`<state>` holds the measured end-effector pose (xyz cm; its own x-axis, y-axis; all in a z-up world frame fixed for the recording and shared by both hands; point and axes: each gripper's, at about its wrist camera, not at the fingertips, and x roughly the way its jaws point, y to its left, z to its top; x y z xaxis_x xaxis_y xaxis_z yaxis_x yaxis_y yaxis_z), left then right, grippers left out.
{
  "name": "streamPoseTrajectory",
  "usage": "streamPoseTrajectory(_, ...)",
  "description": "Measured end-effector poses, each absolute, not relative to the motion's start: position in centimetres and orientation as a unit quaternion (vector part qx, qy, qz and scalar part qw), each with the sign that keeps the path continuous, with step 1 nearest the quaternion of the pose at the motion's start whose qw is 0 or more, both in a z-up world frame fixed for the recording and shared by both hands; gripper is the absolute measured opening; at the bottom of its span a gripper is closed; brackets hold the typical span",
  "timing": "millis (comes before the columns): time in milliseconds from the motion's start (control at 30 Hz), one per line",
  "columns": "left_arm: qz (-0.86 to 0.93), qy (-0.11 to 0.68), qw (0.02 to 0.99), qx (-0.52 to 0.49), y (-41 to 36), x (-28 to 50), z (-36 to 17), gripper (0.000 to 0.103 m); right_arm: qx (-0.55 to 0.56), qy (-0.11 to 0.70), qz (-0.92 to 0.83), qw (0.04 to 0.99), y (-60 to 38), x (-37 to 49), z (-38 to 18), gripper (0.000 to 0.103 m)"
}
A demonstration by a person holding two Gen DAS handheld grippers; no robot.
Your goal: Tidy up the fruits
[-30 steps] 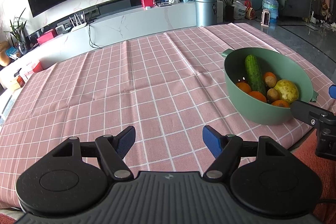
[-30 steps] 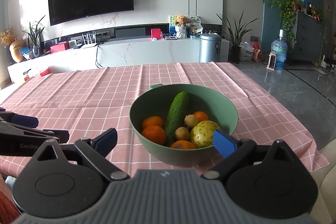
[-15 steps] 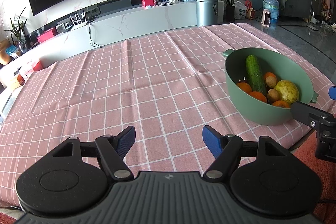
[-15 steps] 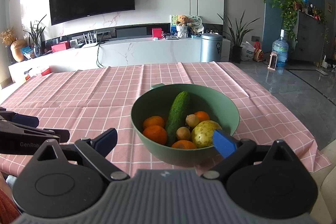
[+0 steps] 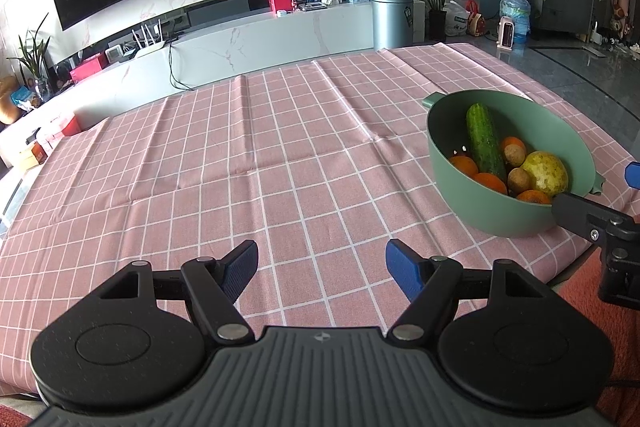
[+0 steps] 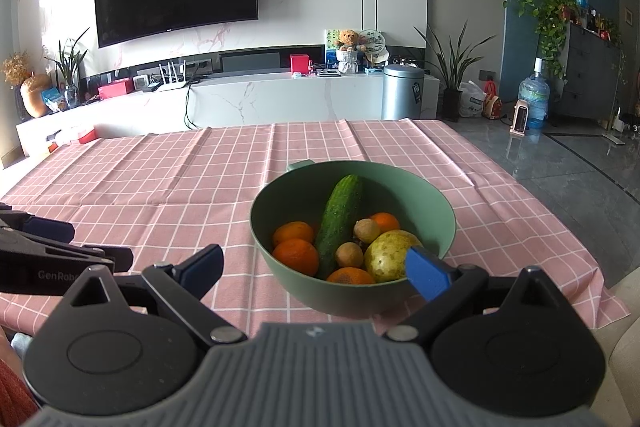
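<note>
A green bowl [image 6: 432, 203] stands on the pink checked tablecloth [image 5: 240, 163] near the table's front right. It holds a cucumber [image 6: 339, 219], several oranges [image 6: 297, 255], two small brown fruits [image 6: 349, 254] and a yellow-green pear [image 6: 387, 255]. The bowl [image 5: 480, 211] also shows at the right of the left wrist view. My right gripper [image 6: 316, 267] is open and empty, just in front of the bowl's near rim. My left gripper [image 5: 322, 267] is open and empty over bare cloth, left of the bowl.
The table's right edge drops to a grey tiled floor [image 6: 560, 163]. Behind the table stand a white TV cabinet [image 6: 280, 95], a metal bin [image 6: 402, 91] and a water bottle [image 6: 532, 99]. A beige cushion [image 6: 624, 327] lies at the near right.
Both grippers have stayed open and empty. The views have barely shifted; the right gripper has edged slightly toward the bowl.
</note>
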<state>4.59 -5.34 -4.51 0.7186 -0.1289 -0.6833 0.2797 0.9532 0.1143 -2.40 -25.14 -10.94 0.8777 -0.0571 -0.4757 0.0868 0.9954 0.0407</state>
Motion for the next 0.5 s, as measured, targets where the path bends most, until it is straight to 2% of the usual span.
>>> streamPoseTrajectory(500,-0.117,0.361,0.919,0.105,-5.7,4.32,-4.45,0.086,0.028,0.245,-0.038,0.968,-25.03,-2.48,-10.85,0.094)
